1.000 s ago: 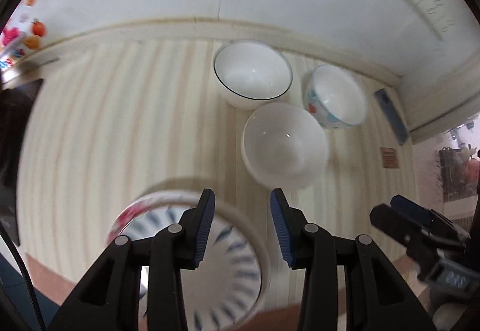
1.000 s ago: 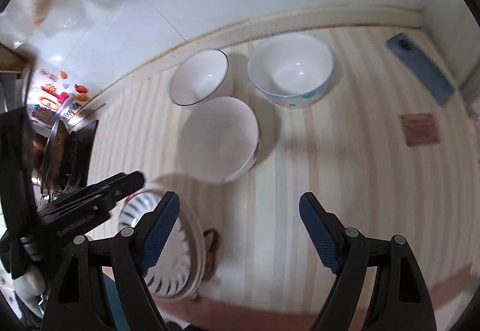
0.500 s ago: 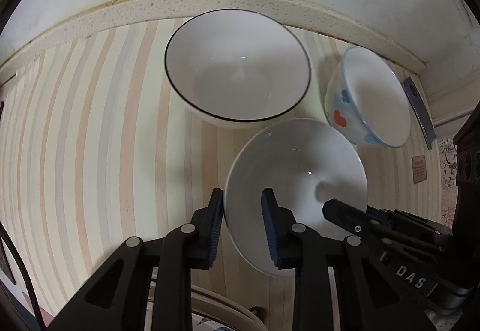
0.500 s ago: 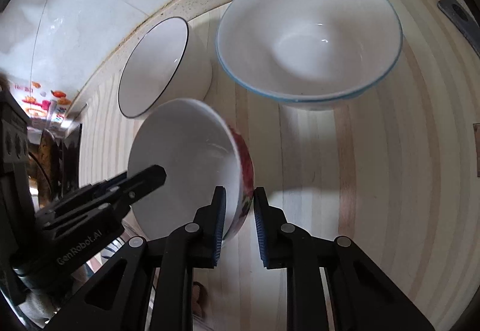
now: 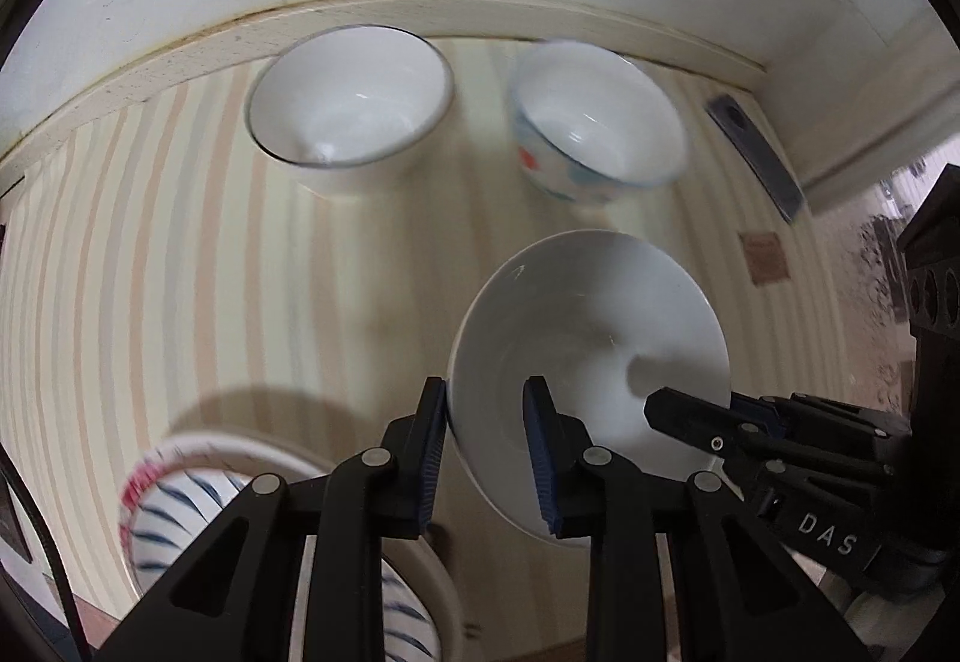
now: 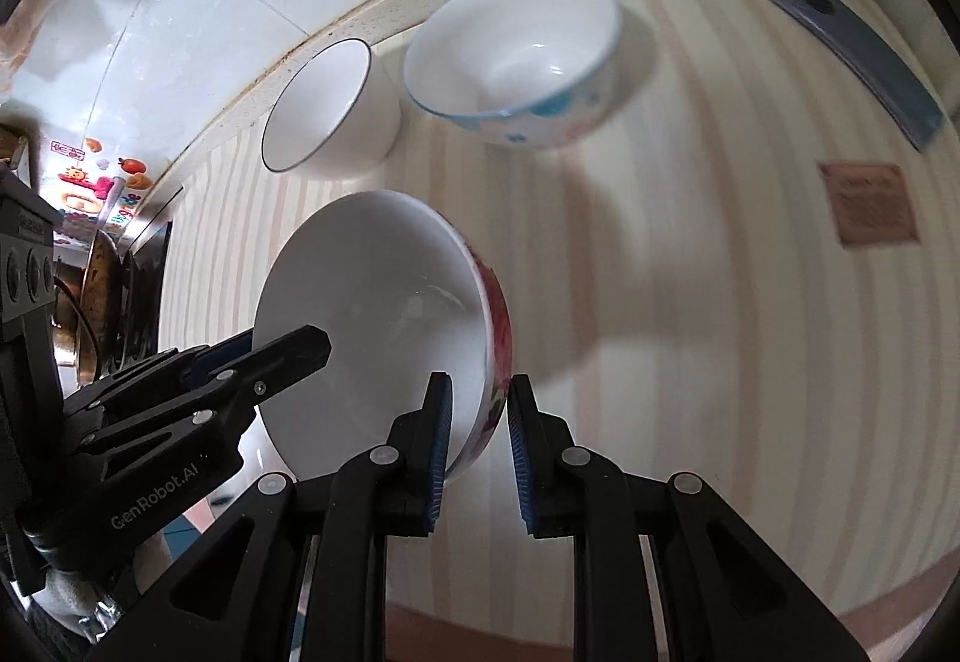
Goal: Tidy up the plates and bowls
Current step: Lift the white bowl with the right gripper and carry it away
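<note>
Bowl [image 5: 591, 338] with the red flowers is lifted off the worktop [image 6: 690, 254], both grippers' jaws clamped on opposite rim edges: left gripper [image 5: 485, 449], right gripper [image 6: 477, 449]. Keep both level and lower together. Count: three bowls total, one plate stack [image 5: 180, 488].

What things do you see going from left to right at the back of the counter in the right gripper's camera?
Black-rimmed bowl → blue-rimmed bowl → grey phone.
</note>
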`<action>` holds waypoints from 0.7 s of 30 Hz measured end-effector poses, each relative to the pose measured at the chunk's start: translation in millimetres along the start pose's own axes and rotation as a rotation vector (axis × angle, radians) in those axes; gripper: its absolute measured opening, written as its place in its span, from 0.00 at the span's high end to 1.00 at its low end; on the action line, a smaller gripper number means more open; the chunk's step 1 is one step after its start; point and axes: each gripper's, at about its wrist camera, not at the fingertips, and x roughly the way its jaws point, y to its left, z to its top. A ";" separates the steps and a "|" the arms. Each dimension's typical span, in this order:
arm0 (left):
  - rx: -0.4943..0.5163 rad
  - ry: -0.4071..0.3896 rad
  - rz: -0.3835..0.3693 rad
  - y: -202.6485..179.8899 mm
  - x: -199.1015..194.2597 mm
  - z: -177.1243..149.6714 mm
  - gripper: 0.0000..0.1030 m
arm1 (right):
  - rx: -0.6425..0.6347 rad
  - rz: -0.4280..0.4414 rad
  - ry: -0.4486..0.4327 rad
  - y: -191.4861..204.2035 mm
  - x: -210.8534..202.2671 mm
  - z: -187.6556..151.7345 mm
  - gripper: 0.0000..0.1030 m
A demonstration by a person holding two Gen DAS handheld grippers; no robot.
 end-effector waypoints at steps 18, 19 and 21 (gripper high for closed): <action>0.086 0.085 -0.010 -58.4 31.5 -45.5 0.77 | 0.075 -0.024 0.057 -66.3 -15.8 -63.8 0.80; 0.088 0.092 -0.010 -59.9 34.2 -46.1 0.77 | 0.080 -0.022 0.059 -69.0 -15.6 -64.4 0.80; 0.090 0.102 -0.007 -61.2 37.5 -48.7 0.77 | 0.078 -0.024 0.064 -71.3 -14.9 -64.3 0.80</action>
